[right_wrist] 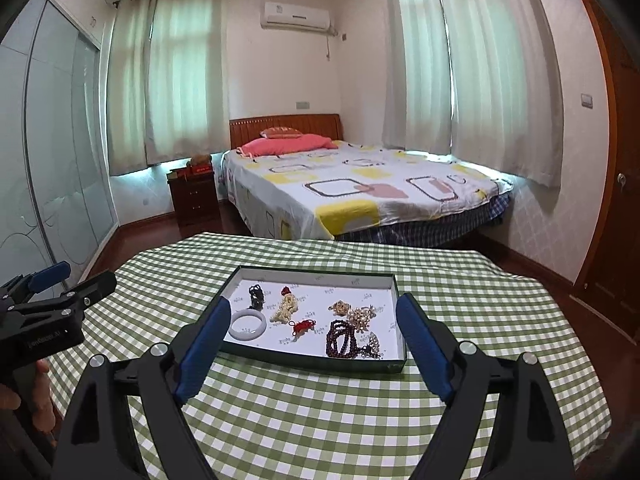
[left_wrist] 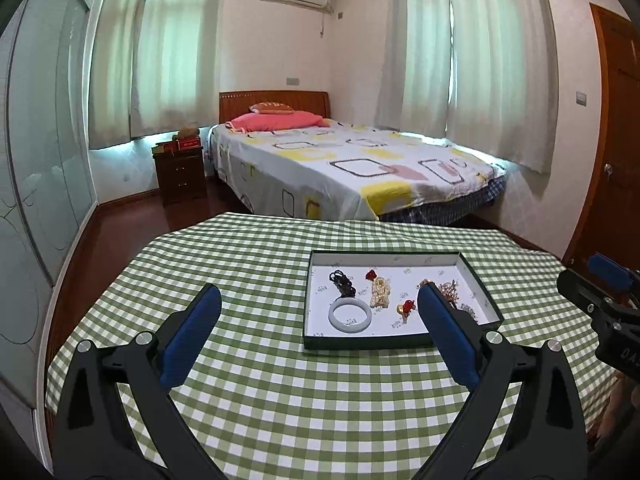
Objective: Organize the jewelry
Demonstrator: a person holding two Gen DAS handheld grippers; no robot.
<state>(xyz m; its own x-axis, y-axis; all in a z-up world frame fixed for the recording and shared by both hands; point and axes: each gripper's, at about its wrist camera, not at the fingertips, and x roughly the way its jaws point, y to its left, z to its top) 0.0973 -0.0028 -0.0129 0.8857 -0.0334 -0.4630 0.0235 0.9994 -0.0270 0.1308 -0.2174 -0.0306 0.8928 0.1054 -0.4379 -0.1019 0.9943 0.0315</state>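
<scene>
Green-checked cloth covers the counter in a bedroom, with a bed behind it. On the cloth sits an open shallow box holding the jewelry: a white bangle, a pearl strand, a dark bead string and red knotted charms. Left hand-held gripper and right hand-held gripper both hover above the counter near the box, jaws spread wide, nothing between them.

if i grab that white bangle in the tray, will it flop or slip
The white bangle looks like a rigid glossy ring, so probably no flop, but it may slip between the pads. Lying flat on the tray, it likely slides rather than rolls. Possibly brittle.
</scene>
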